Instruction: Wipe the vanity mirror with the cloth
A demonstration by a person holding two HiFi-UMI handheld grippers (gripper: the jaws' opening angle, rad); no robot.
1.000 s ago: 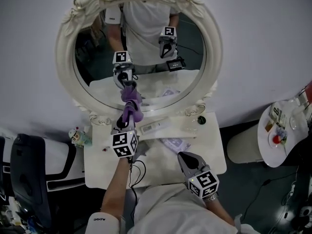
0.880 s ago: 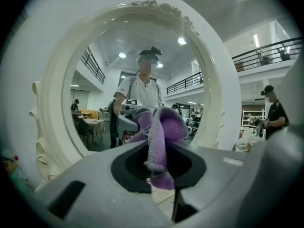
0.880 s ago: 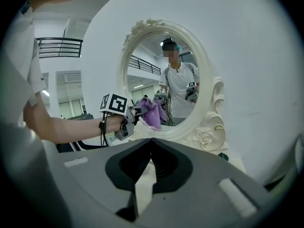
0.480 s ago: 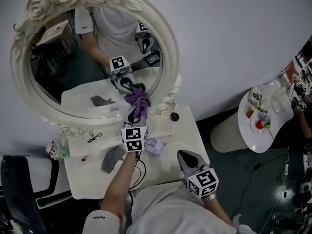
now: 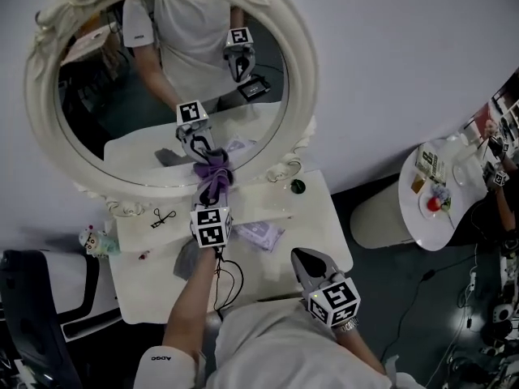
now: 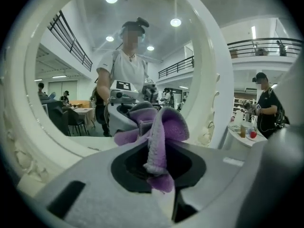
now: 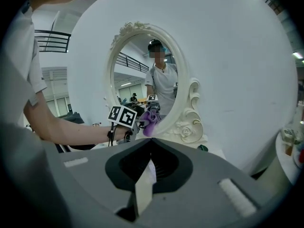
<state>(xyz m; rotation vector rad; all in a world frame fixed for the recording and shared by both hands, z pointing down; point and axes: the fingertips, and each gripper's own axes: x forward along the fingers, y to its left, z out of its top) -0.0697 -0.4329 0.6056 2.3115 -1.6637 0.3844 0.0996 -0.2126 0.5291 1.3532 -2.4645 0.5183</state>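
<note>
Head view: left gripper [image 5: 209, 194] pinches the purple cloth [image 5: 215, 168]. The cloth tip appears to meet the low glass of the vanity mirror [image 5: 122, 96], with the unwiped glass lying above it. Left gripper view: the cloth is clamped upright. Right gripper view: right gripper [image 7: 151, 148] pressed together, empty, farther back.

We note the left gripper [image 6: 159, 170] clamped on the purple cloth [image 6: 164, 127], which bunches just ahead of its jaws, close before the white-framed mirror [image 6: 213, 75].
</note>
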